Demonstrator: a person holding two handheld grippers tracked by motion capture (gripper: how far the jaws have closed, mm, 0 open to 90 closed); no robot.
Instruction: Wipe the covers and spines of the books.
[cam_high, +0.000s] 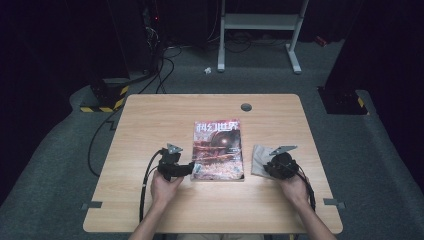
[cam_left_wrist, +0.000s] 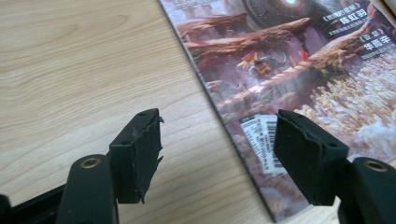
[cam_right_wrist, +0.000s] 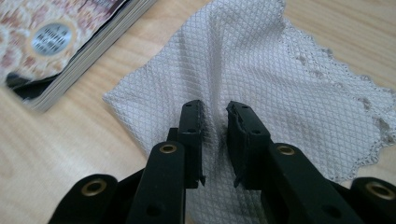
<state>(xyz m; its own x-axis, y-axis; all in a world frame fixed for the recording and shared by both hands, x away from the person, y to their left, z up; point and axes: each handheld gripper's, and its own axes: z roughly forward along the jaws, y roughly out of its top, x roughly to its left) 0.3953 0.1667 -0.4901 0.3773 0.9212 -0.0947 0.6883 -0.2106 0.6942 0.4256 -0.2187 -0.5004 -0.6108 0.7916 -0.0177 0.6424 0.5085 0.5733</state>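
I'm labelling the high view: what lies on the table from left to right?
Left gripper → colourful glossy magazine → grey woven cloth → right gripper, partly over the cloth.

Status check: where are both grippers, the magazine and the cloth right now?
Left gripper open, straddling magazine edge. Right gripper pinching a fold of grey cloth. Nothing in the way.

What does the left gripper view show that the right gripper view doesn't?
Left gripper view: the magazine's colourful illustrated cover with its white barcode label, and the left hand-held gripper with jaws wide apart, straddling the cover's edge. Right gripper view: a grey-white diamond-weave cloth with lace trim, a fold of it bunched between the narrowly parted jaws of the right hand-held gripper. Both: the glossy magazine on the light wooden table.
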